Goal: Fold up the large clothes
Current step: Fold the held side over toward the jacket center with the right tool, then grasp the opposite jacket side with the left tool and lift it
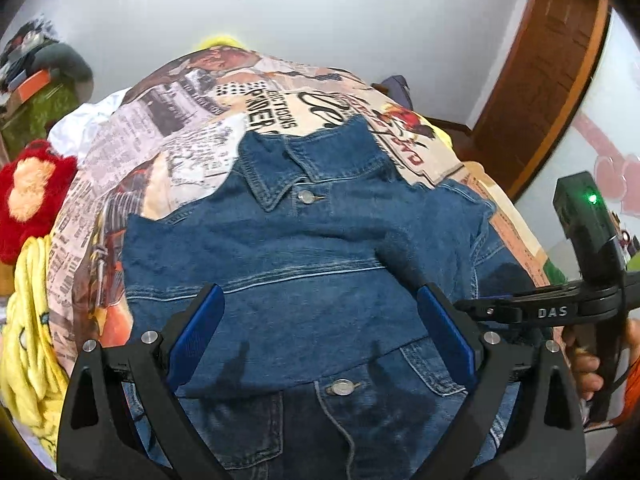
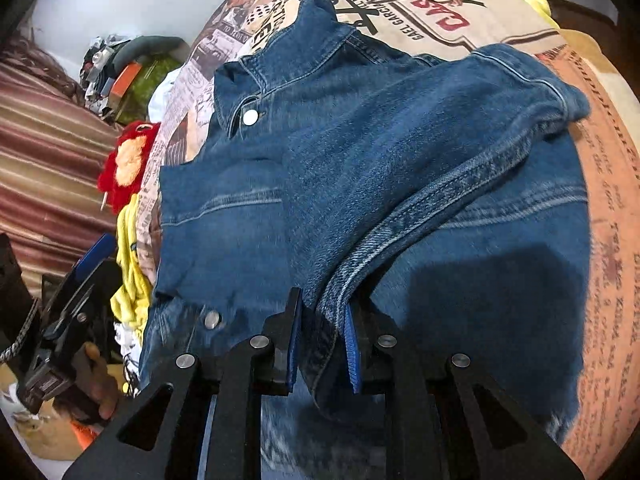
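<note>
A blue denim jacket [image 1: 304, 240] lies front up on a bed, collar pointing away, two metal buttons showing. My left gripper [image 1: 320, 320] hangs open over the jacket's chest with nothing between its blue pads [image 1: 196, 328]. My right gripper [image 2: 322, 312] is shut on the jacket's sleeve [image 2: 420, 200], whose cuff end is pinched between the pads. The sleeve runs from the far right shoulder diagonally across the jacket's body. In the left wrist view the right gripper [image 1: 520, 312] reaches in from the right, held by a hand [image 1: 584, 364]. The left gripper [image 2: 80, 280] shows at the left edge of the right wrist view.
The bed has a newspaper-print cover [image 1: 180, 144]. A red plush toy [image 1: 32, 196] and yellow cloth [image 1: 28, 344] lie along its left edge, with white cloth [image 1: 80, 124] behind them. A wooden door [image 1: 540, 72] stands at the right, and a striped fabric [image 2: 44, 152] at the far left.
</note>
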Available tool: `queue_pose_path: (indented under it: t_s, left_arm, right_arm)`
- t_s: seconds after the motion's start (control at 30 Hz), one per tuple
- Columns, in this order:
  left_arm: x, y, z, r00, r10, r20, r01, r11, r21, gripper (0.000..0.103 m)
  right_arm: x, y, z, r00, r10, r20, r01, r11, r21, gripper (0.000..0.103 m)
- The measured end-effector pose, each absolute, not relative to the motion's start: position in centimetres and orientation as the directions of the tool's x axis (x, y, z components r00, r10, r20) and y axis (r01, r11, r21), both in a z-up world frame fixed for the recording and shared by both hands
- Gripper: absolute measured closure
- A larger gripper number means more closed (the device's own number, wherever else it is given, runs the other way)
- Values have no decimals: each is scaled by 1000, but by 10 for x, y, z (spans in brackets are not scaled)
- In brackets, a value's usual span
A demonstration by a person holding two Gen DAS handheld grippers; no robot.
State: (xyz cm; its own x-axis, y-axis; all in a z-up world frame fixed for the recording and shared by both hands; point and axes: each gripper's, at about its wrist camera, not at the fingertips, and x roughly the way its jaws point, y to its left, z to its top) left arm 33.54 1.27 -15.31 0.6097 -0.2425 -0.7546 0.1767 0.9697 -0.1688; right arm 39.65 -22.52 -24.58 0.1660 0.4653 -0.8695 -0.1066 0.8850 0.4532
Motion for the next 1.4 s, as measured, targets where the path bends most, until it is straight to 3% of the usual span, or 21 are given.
queue_pose_path:
  t_s: [0.23,0.43,0.53,0.8,0.93,1.17,1.33,1.4]
  left_arm:
    - [337,-21,-143,620,-236,-748,261,961,-87,5]
    - [354,-55,-134,610,-262,-748,323,944,-67,5]
    - [369,-75,-135,586,-274,-762,353,933,-64,5]
    - [406,-158,-163,465,-293,-835,486,873,-36,7]
    - [417,-195,-191,382,-265,-885,557,831,-9,28]
    - [435,-217,-220,379,-241,-893,537,844,0,36]
    - [449,-203,-218,401,-223,-888,481,877,-3,90]
    - [453,-193,-210,415,-231,-880,463,886,-14,93]
  right_arm:
    - [381,-245,-210,222,460,-860,-180,886,428,87]
    - [358,-265,-170,424,308,-851,-274,940,204,87]
    - [354,-294,-158,507,234,-829,-226,965,134,87]
    - [363,-361,-167,540,145,-829,-73,989,126,87]
    - [370,-383,-190,494,184,-850,-17,979,202,87]
    - [379,-382,-226,426,233,-874,9,965,262,88]
    - [386,-369,-235,403,253,-880,-9,962,272,88]
    - [390,-363,-233,401,259,-878,-21,961,274,88]
